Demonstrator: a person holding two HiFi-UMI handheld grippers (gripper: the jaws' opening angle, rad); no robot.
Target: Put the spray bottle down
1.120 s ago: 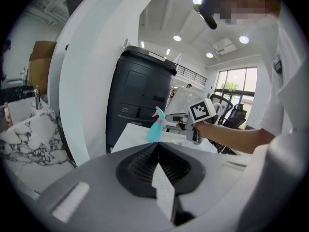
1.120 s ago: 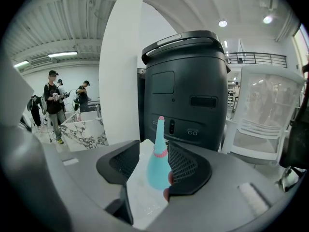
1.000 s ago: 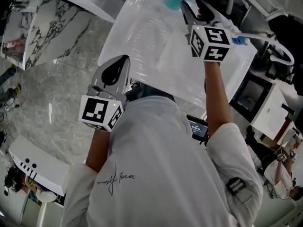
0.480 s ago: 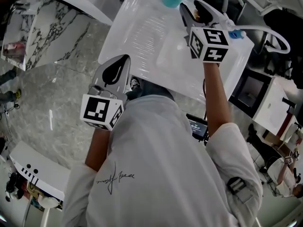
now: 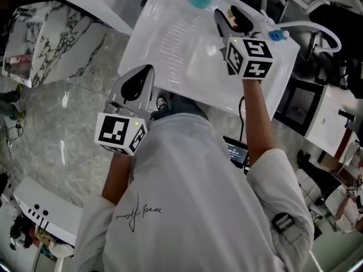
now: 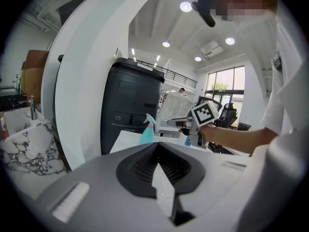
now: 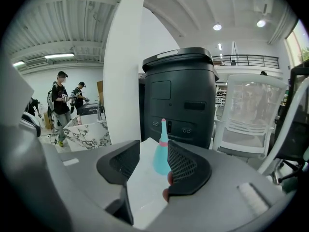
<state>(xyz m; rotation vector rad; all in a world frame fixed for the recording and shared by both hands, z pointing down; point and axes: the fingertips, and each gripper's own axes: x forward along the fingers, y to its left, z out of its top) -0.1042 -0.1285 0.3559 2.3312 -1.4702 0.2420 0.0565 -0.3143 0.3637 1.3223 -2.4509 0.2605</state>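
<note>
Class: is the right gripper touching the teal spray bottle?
Apart. The left gripper view shows it side-on: the spray bottle stands alone on the table, with clear background between it and the right gripper.

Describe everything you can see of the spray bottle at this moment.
The spray bottle has a teal, cone-shaped, plastic-looking body that widens toward its base, with a pink collar and a slim pink spray head on top. It stands upright on the white table, near the far edge. Only the table touches it: the right gripper hangs just short of it, jaws apart and empty.
</note>
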